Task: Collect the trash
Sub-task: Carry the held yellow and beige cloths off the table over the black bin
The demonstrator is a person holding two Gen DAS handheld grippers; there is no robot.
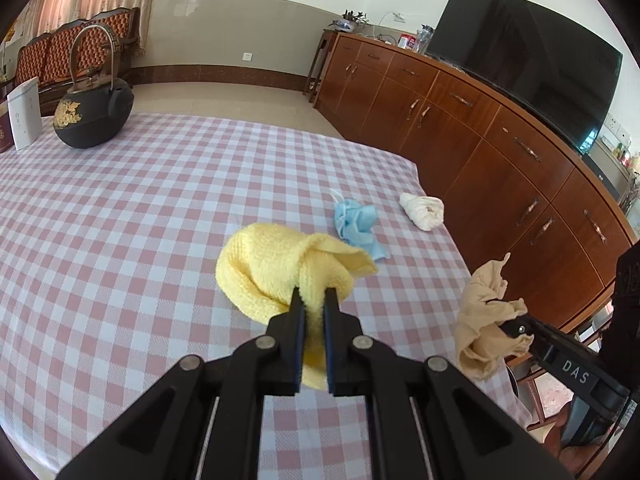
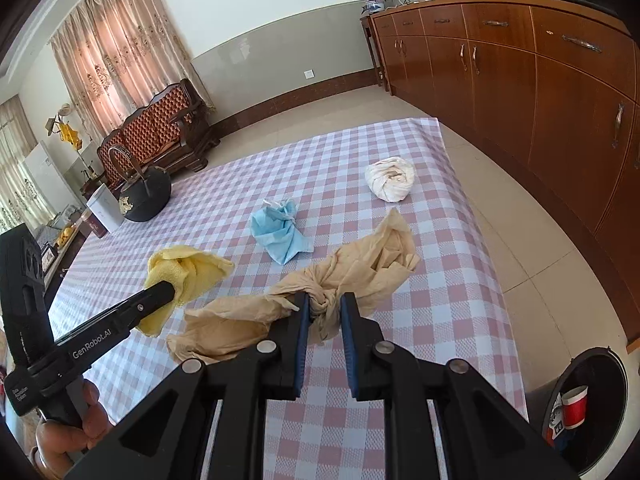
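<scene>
Gripping a bunched fold of the yellow cloth (image 1: 280, 268), the left gripper (image 1: 313, 300) has its jaws pressed together on the fabric, which hangs off the checked tablecloth (image 1: 140, 220) rather than lying flat; the right gripper (image 2: 325, 308) likewise pinches the twisted middle of the tan crumpled paper (image 2: 320, 300), whose two loose ends spread to either side of the jaws, so its long axis runs across the fingers and not along them. Taking the trash bin (image 2: 596, 404) as the landmark: the bin stands on the floor off the near right corner of the table, a red cup (image 2: 574, 406) already inside it; the tan paper is the held item nearest the bin, and the yellow cloth lies farther from it, on the far side of the paper. The right hand is therefore judged the nearer one for a drop, and the left would have to cross over or wait behind it. Two pieces remain on the cloth, both farther from the bin than the held items: the blue face mask (image 2: 282, 236) toward the table's middle, and the white wadded tissue (image 2: 390, 180) beyond it, close to the table edge that faces the wooden cabinets (image 2: 520, 68). Trailing paper ends may snag the bin's rim.
</scene>
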